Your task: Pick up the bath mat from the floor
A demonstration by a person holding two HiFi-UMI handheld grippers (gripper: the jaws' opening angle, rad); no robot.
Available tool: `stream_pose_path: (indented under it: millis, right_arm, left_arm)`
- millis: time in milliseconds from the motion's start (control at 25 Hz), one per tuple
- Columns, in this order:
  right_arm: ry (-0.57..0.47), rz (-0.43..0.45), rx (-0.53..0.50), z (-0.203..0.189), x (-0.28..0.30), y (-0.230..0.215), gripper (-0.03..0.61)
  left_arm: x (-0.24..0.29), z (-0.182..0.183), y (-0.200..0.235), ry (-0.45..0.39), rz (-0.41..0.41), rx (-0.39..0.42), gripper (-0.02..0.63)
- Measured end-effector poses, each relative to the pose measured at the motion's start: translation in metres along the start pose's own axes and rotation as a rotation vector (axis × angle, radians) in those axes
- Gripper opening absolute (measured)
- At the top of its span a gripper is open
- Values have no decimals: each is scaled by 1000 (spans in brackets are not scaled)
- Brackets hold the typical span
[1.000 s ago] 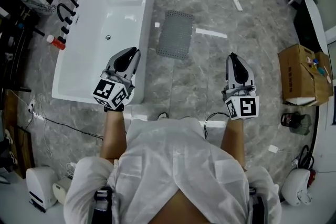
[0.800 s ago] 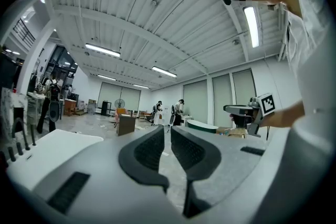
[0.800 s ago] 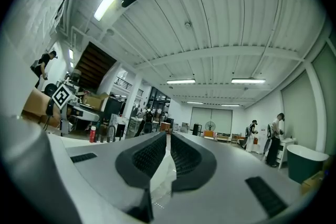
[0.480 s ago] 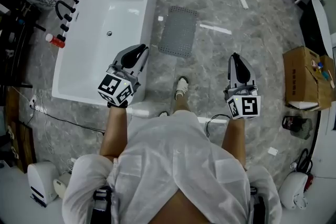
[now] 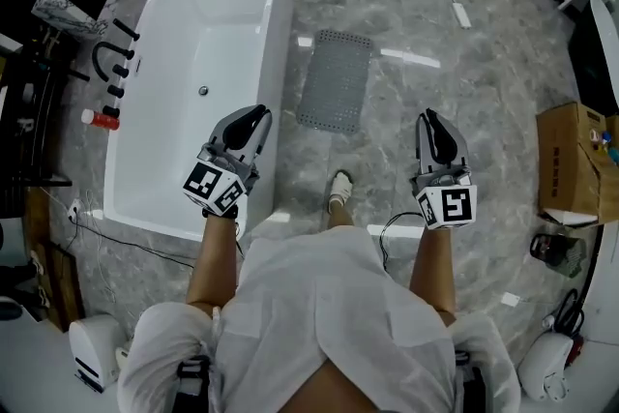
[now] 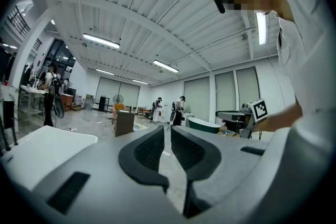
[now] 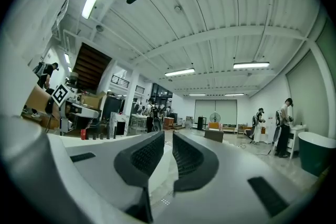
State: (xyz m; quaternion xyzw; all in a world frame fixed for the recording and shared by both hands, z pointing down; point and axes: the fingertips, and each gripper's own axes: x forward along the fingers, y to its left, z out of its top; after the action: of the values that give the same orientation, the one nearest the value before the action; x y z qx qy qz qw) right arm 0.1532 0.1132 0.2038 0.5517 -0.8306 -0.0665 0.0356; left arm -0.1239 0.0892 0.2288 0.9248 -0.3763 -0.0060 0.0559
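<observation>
The bath mat (image 5: pixel 335 80) lies flat on the floor (image 5: pixel 455 34) just beside the bathtub (image 5: pixel 198 24), ahead of you and probably out of reach, which is likely why your left gripper (image 5: pixel 253 119) and right gripper (image 5: pixel 430 123) hang level, jaws pressed together on nothing.

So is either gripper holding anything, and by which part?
Nothing is held: the left gripper and right gripper are shut and empty; the bath mat lies untouched.

Bath mat (image 5: pixel 335 80) on floor (image 5: pixel 464 63) just R of tub (image 5: pixel 193 63), ahead btwn L gripper (image 5: pixel 257 116) & R gripper (image 5: pixel 427 117).
</observation>
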Motion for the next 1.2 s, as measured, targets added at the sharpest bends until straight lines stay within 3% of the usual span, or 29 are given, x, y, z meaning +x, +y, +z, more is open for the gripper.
stream_pose_path:
  millis: [120,720,1200]
  right_arm:
    - [13,25,12,-13,30,-21,97]
    - [128,143,65,-93,133,-64,135]
    - [323,267,17,-207,222,-35,166]
  left_arm:
    - [41,-4,12,12,-15,-1,48]
    - [182,-37,49,108,-118,34,48]
    - [240,-127,106,240,-256,-23,48]
